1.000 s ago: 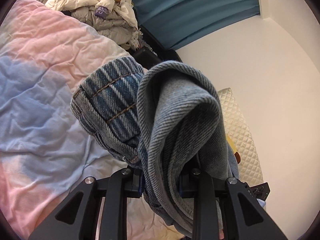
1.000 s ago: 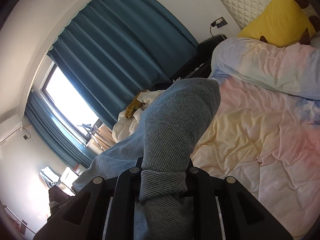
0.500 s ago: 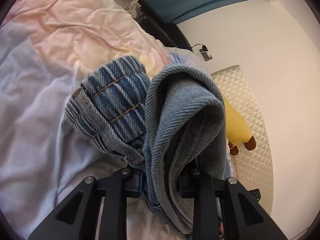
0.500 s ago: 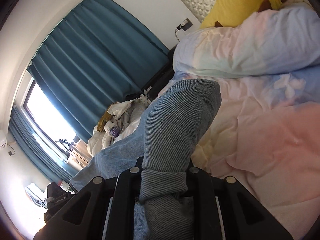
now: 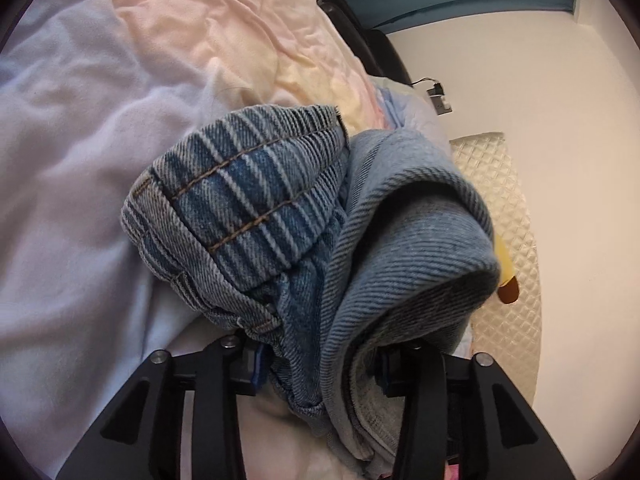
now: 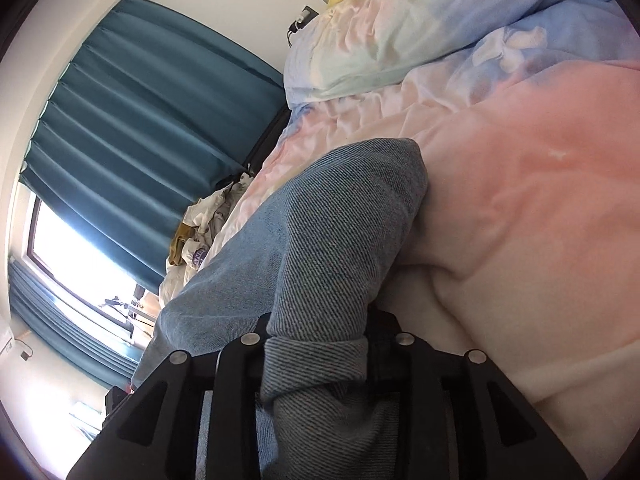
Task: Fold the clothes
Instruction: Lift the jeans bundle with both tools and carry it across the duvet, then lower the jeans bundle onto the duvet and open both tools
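Observation:
The blue jeans (image 5: 256, 200) are bunched up, their stitched waistband to the left and a rolled fold to the right. They fill the gap of my left gripper (image 5: 320, 364), whose jaws are opening; the cloth sits slack between them just above the pastel duvet (image 5: 100, 120). In the right wrist view another fold of the jeans (image 6: 340, 220) lies on the duvet (image 6: 520, 180) and passes through my right gripper (image 6: 320, 344). Its jaws are opening too, with a dark gap beside the cloth. The denim hides all the fingertips.
A pillow (image 6: 380, 40) lies at the head of the bed, with a quilted headboard (image 5: 504, 208) and a yellow plush toy (image 5: 504, 264) behind it. Crumpled clothes (image 6: 200, 232) are heaped at the bed's far side, below teal curtains (image 6: 140, 120) and a bright window (image 6: 72, 256).
Both grippers have sunk toward the duvet with the jeans. The jaws of both stand wider apart than before, and the denim between them has loosened.

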`<state>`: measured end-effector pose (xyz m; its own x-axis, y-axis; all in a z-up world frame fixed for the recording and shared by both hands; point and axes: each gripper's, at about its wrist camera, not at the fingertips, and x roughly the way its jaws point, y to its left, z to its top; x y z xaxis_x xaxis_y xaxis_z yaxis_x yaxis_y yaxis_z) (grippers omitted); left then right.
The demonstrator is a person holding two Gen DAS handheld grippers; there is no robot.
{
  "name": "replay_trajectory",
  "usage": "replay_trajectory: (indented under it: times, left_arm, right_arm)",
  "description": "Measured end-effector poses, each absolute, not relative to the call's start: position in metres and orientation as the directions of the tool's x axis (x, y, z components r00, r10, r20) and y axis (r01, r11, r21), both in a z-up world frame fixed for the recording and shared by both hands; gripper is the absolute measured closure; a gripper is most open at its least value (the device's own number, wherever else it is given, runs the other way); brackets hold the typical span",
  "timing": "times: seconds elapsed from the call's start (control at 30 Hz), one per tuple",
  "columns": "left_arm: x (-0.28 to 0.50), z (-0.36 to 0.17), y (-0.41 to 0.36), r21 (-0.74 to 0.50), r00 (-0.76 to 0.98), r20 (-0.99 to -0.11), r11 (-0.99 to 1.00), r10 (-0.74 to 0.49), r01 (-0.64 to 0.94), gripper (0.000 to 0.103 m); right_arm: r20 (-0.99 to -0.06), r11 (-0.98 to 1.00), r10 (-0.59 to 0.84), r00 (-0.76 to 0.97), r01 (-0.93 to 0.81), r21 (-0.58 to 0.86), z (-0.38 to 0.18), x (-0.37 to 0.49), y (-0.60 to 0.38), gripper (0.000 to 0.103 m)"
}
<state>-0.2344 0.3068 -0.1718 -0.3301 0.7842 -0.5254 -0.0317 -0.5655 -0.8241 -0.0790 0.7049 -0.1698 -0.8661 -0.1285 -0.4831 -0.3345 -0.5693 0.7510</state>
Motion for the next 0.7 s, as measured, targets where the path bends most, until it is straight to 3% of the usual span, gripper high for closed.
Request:
replay_trajectory:
  times: [0.1, 0.27, 0.7]
  left_arm:
    - [-0.229, -0.165, 0.301, -0.764, -0.321, -0.601, -0.644, 0.732, -0.037, 0.048]
    - [-0.205, -0.132, 0.284, -0.671, -0.373, -0.663, -0.736, 0.649, -0.087, 0.046]
    - [-0.132, -0.011, 0.234, -0.536, -0.521, -0.616, -0.800, 0.590, -0.271, 0.046]
  right_arm:
    - [-0.534, -0.571, -0.104, -0.839, -0.389, 0.723, -0.162, -0.072, 0.702, 0.050]
    - [-0.590, -0.634, 0.003, -0.807, -0.458, 0.623, -0.131, -0.049, 0.687, 0.034]
    - [-0.575, -0.761, 0.057, -0.816, -0.408, 0.505, -0.030, 0.017, 0.618, 0.033]
